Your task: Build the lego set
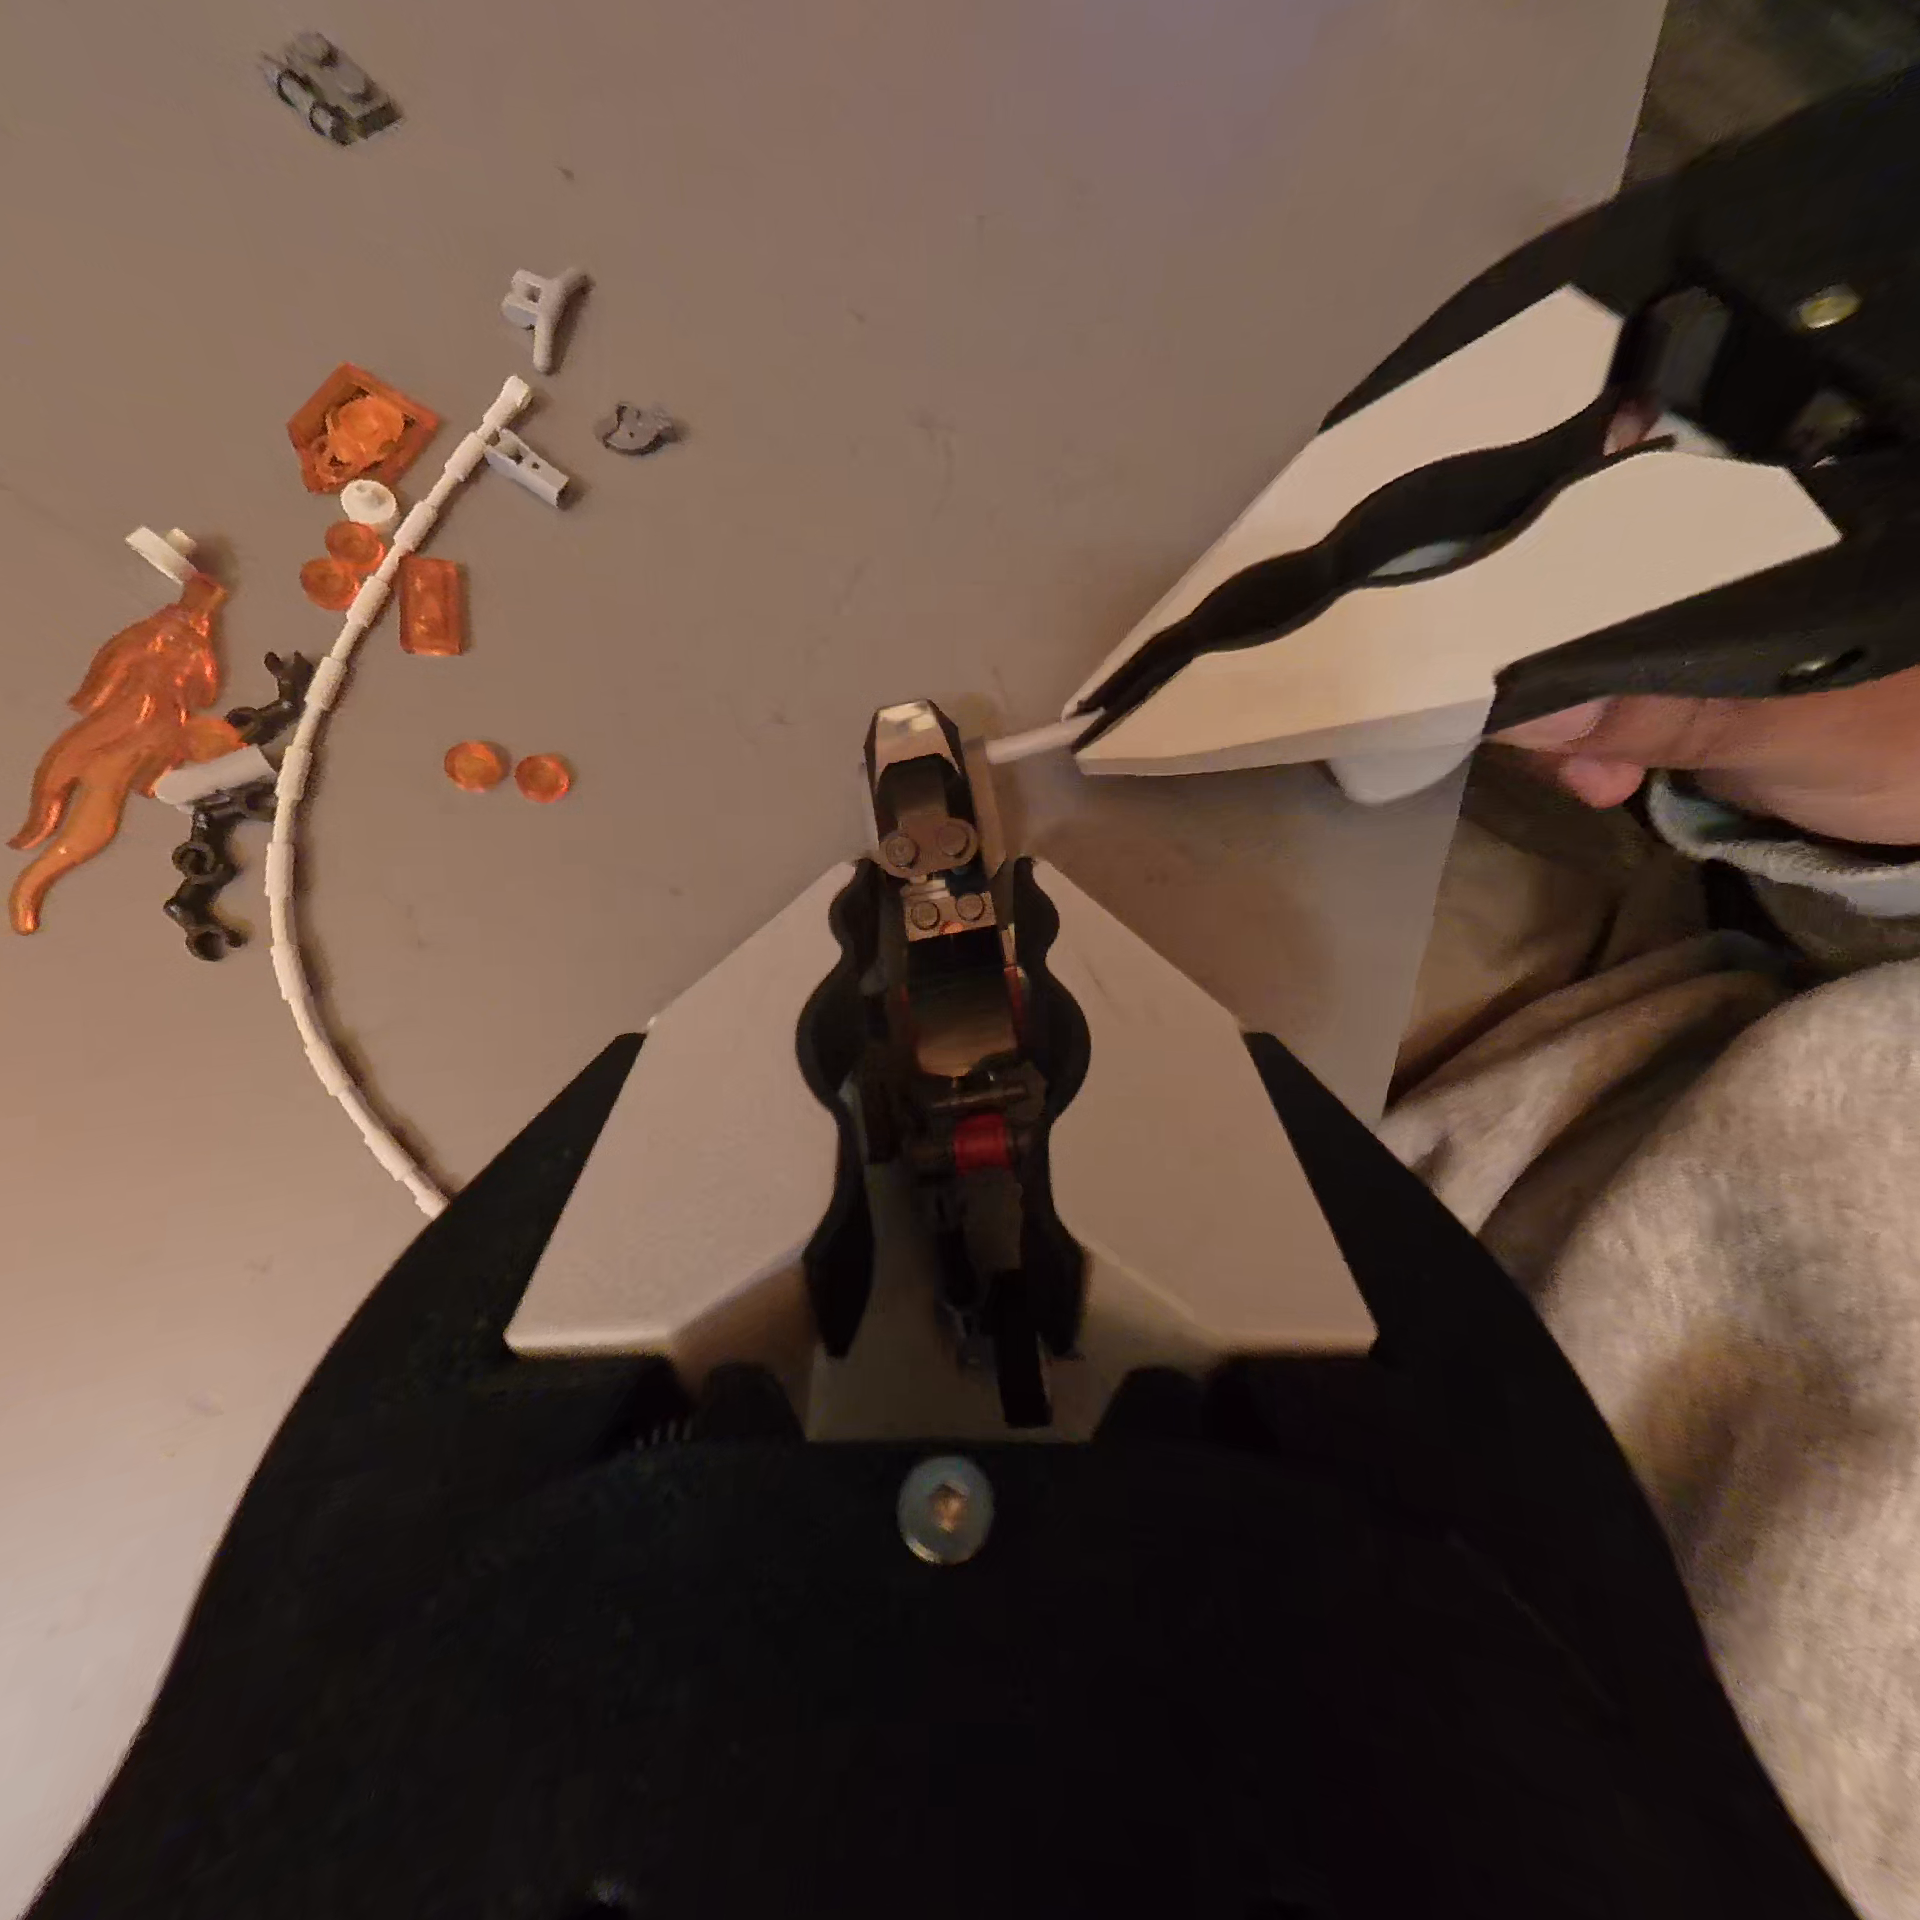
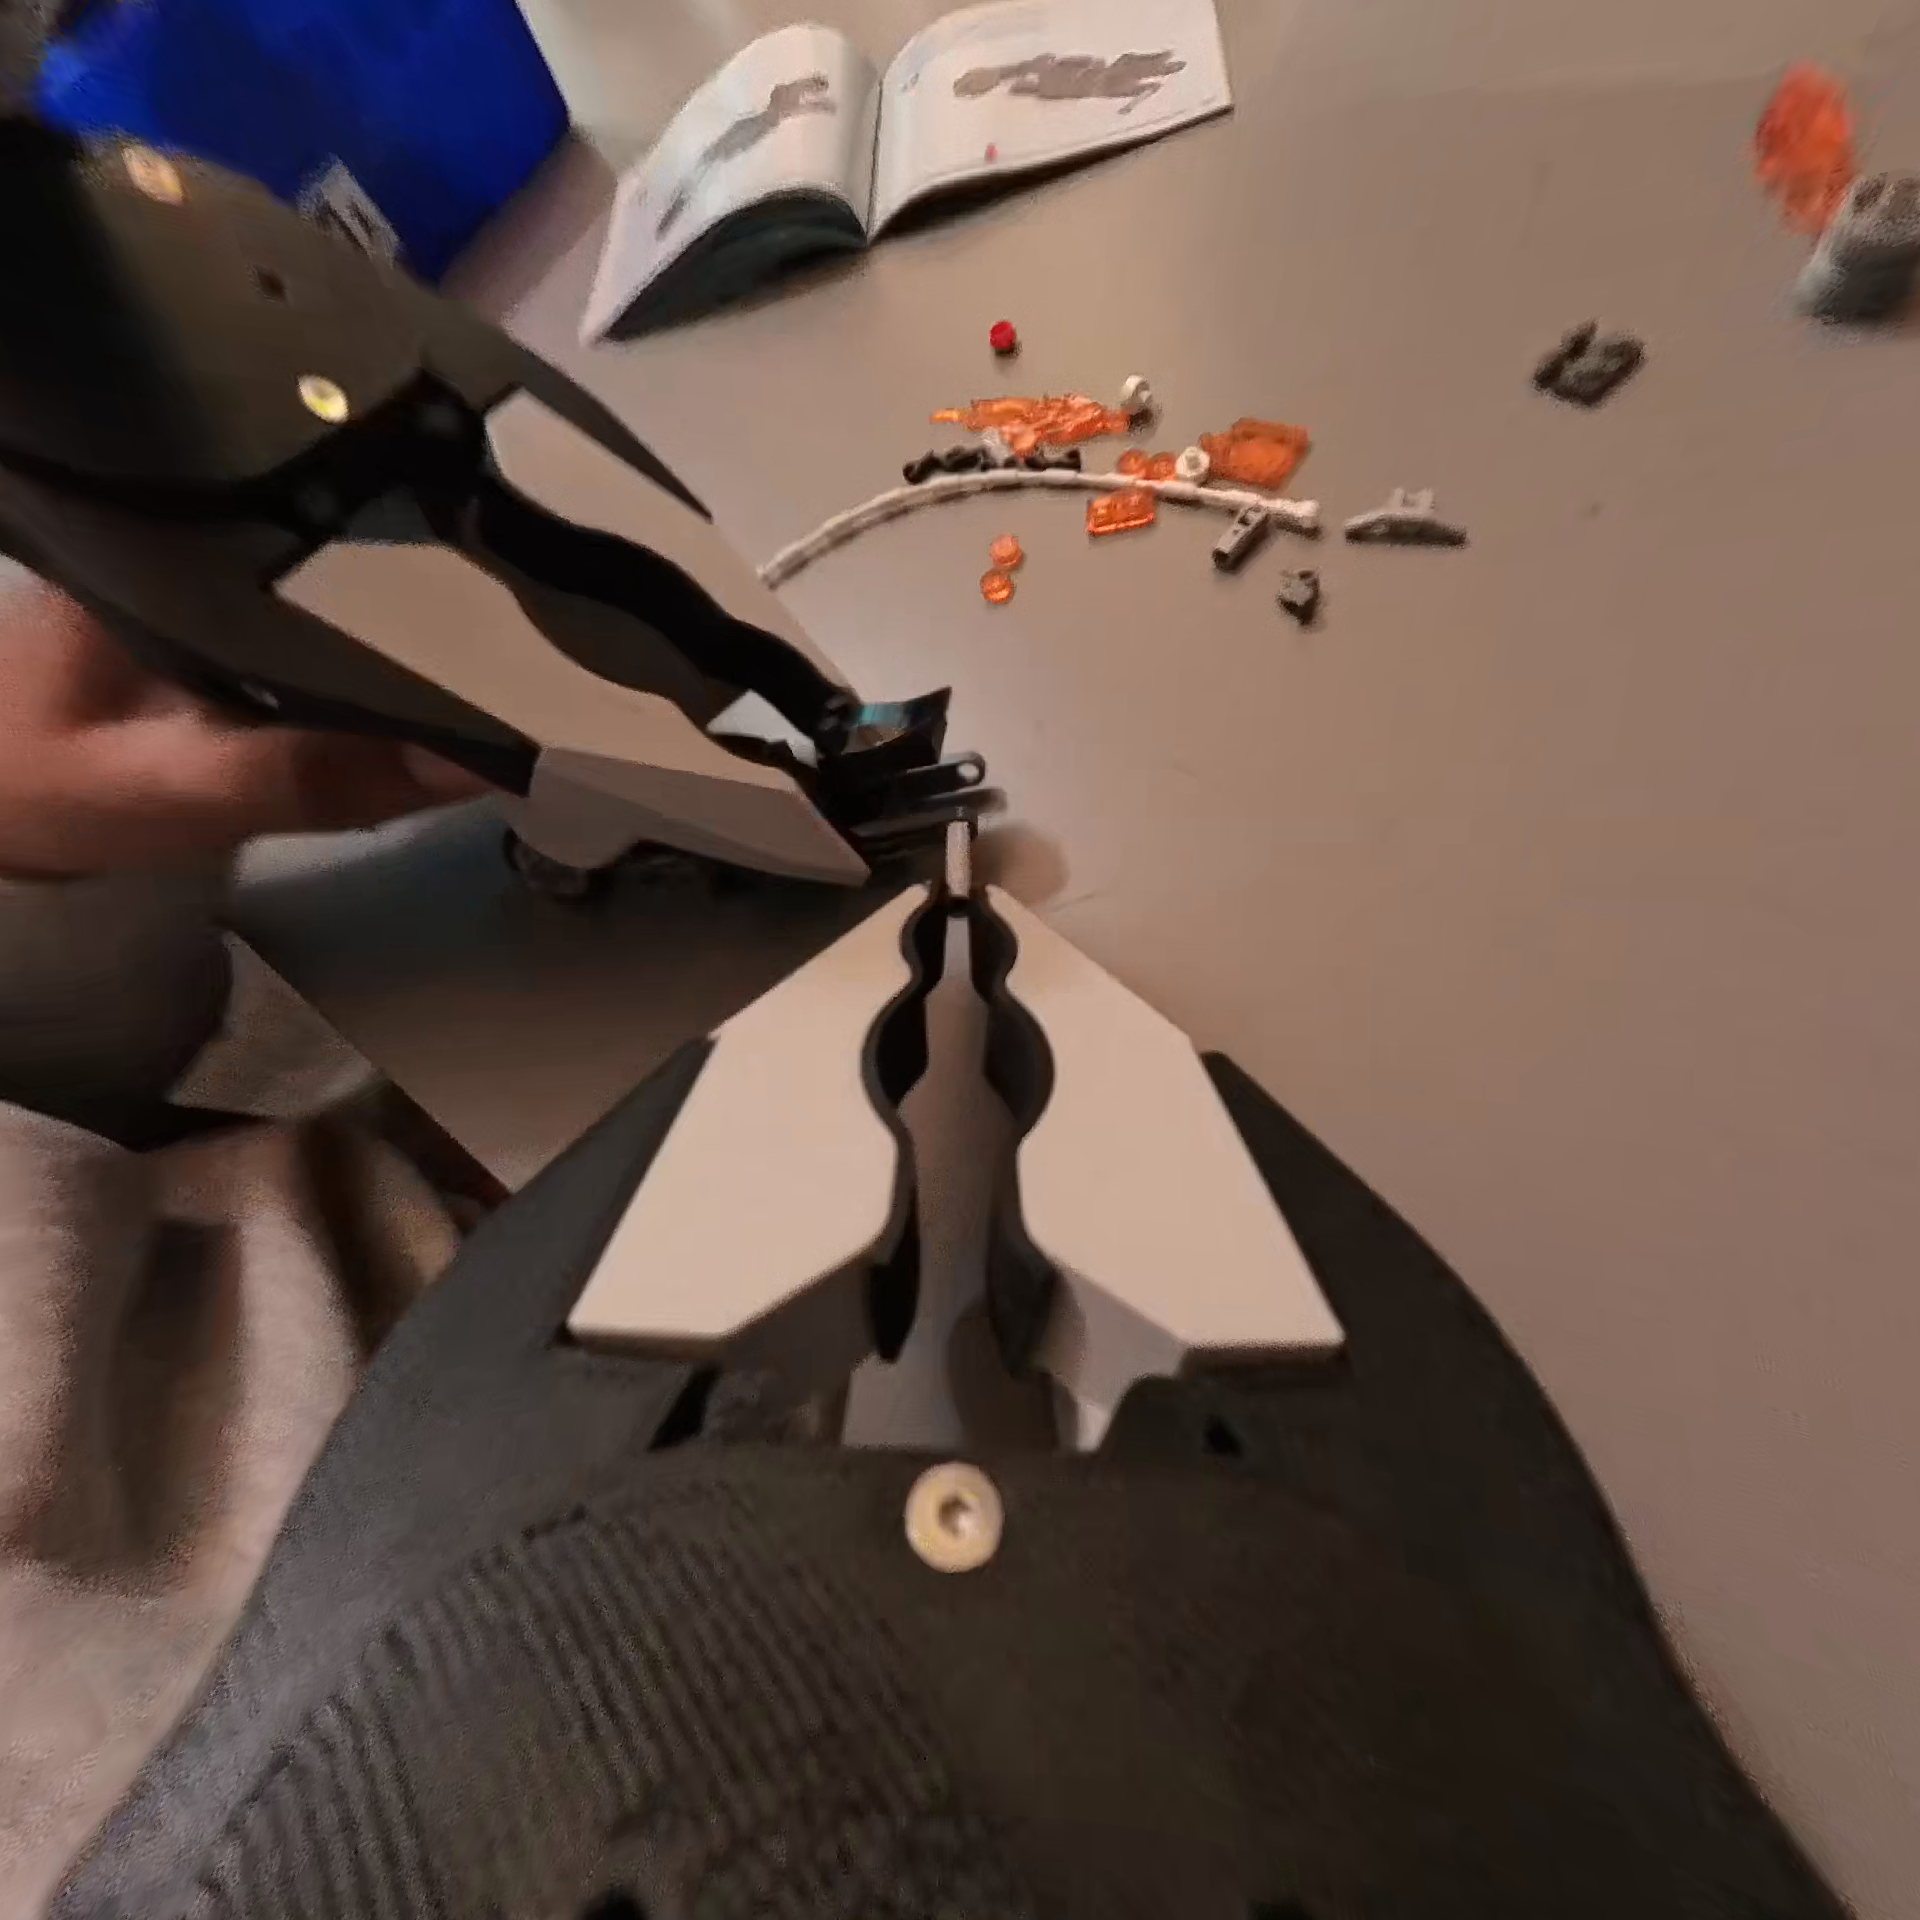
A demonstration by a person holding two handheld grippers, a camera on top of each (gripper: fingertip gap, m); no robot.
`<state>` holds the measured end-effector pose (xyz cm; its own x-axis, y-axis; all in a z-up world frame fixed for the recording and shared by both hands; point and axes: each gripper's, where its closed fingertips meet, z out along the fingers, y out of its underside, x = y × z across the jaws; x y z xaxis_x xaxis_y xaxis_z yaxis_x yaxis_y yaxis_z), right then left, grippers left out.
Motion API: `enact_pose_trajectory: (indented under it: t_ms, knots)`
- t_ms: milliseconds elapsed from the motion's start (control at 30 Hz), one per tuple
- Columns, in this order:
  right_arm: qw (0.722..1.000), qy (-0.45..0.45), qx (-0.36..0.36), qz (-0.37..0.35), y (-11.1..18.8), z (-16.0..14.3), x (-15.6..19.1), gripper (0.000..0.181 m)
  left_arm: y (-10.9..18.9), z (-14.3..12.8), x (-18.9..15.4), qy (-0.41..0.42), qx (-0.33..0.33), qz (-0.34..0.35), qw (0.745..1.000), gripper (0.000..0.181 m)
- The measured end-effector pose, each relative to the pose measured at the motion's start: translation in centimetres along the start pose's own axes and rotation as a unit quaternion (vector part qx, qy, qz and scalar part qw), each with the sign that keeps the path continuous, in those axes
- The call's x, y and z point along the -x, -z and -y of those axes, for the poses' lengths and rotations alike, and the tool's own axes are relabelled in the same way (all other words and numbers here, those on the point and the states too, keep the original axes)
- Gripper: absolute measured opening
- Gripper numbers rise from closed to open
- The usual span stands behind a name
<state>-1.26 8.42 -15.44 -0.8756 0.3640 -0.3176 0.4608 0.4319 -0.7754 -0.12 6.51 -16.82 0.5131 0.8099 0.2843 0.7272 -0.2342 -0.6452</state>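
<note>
My left gripper (image 1: 940,878) is shut on a small black and silver lego model (image 1: 930,790), whose front end sticks out past the fingertips above the grey table (image 1: 1039,312). My right gripper (image 1: 1078,722) comes in from the right, shut on a short white bar (image 1: 1023,744) whose free end touches the model's right side. In the right wrist view my right gripper (image 2: 956,896) holds the bar (image 2: 958,854) upright against the black model (image 2: 904,753), which the left gripper (image 2: 842,821) holds from the left.
Loose parts lie at the left: an orange flame (image 1: 114,727), a long white hose (image 1: 332,748), orange round tiles (image 1: 509,771), black links (image 1: 208,873) and grey pieces (image 1: 540,312). An open booklet (image 2: 904,135) and a blue bin (image 2: 312,114) lie farther back. The table edge and a person's grey clothing (image 1: 1662,1299) are at the right. Both grippers' tips are close together, under 4 cm apart. My left gripper's tips are some 12 cm from the orange flame (image 1: 114,727). The right camera catches it too, in the right wrist view (image 2: 1036,410).
</note>
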Motion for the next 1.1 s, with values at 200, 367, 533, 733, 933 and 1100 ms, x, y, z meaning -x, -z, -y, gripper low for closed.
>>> enact_pose_trajectory:
  t_ms: [200,367,533,733,933,1100]
  knots:
    - [0.984,0.168,0.037,-0.051,0.08,-0.07,-0.14,0.002,-0.06,-0.02,-0.02,-0.008,0.006,0.013,1.000,0.026]
    - [0.989,0.147,0.027,-0.016,-0.05,-0.17,-0.23,0.002,-0.08,-0.03,0.00,-0.013,0.008,0.019,1.000,0.026]
    - [0.999,0.014,0.033,0.035,-0.29,-0.24,-0.40,0.002,-0.11,-0.03,0.09,-0.014,0.009,0.022,1.000,0.028]
    - [0.986,-0.115,0.056,0.102,-0.42,-0.72,-0.38,0.002,-0.14,0.00,0.14,-0.017,0.009,0.028,0.999,0.028]
    - [0.994,-0.066,0.044,0.076,-0.37,-0.57,-0.40,0.002,-0.10,0.03,0.17,-0.009,0.009,0.013,1.000,0.029]
    - [0.995,-0.065,0.031,0.075,-0.31,-0.46,-0.32,0.002,0.22,0.66,-0.03,0.002,0.006,0.002,1.000,0.042]
